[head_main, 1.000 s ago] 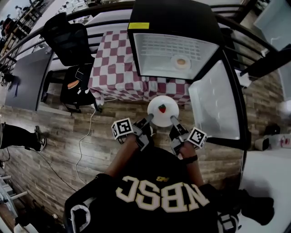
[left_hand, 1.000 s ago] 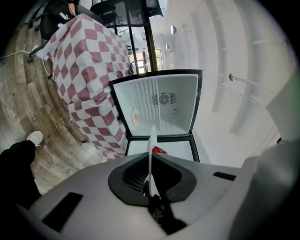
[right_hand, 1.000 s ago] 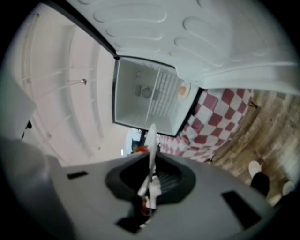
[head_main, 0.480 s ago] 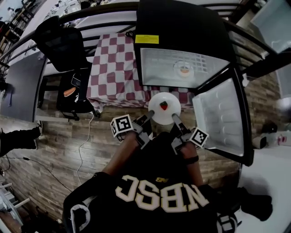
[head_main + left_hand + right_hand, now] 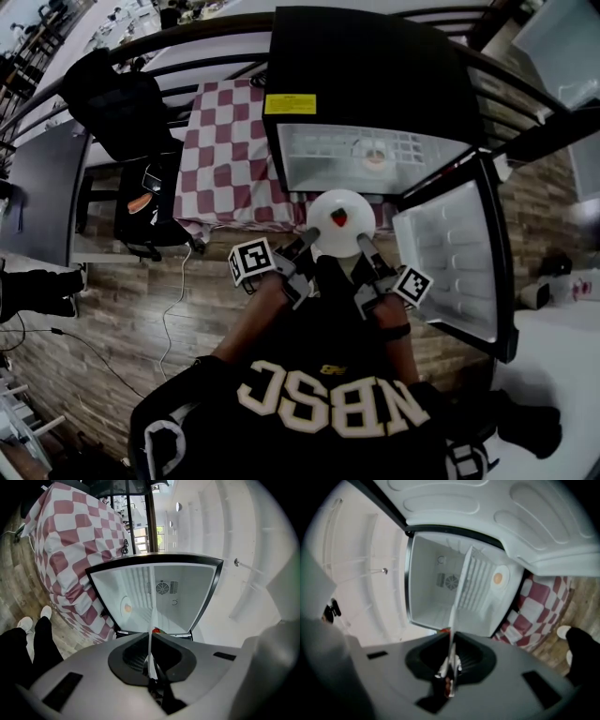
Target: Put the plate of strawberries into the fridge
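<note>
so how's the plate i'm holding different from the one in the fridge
The held plate carries a red strawberry; the fridge plate carries something orange. The held plate is gripped at its rim by the left gripper and right gripper, outside the fridge; the fridge plate sits inside. Both are white and round.

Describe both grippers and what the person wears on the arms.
The left gripper and right gripper look alike: dark fingers on a pale grey body with a black rounded recess. Each carries a white cube printed with black square markers. The person wears a black top with cream lettering; the forearms are unsleeved, and a dark band circles the right wrist.
</note>
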A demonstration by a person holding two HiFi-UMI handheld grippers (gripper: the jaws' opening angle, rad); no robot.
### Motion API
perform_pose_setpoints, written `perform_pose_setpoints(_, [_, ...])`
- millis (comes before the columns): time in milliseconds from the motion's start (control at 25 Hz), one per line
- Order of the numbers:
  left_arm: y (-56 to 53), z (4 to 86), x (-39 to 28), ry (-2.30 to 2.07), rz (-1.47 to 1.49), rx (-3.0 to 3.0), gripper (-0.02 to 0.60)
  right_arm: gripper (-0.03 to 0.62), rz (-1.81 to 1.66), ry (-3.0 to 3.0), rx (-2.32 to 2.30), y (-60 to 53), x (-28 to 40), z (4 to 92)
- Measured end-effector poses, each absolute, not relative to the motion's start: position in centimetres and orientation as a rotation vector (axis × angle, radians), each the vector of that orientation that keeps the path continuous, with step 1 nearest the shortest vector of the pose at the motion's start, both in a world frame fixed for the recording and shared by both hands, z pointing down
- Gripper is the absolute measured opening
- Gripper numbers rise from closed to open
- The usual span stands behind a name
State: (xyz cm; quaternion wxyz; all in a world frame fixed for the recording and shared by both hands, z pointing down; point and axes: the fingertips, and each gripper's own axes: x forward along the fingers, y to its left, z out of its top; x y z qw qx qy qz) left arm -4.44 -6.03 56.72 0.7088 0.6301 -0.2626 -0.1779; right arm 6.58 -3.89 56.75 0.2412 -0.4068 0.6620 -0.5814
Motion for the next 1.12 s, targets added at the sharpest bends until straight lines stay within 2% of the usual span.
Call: perform_pose_setpoints(1120, [-19.0, 55.5, -2.1, -0.69, -0.454, 1.407, 0.03, 0.046, -1.616, 1.779, -0.993, -17.7, 9.0, 55.6])
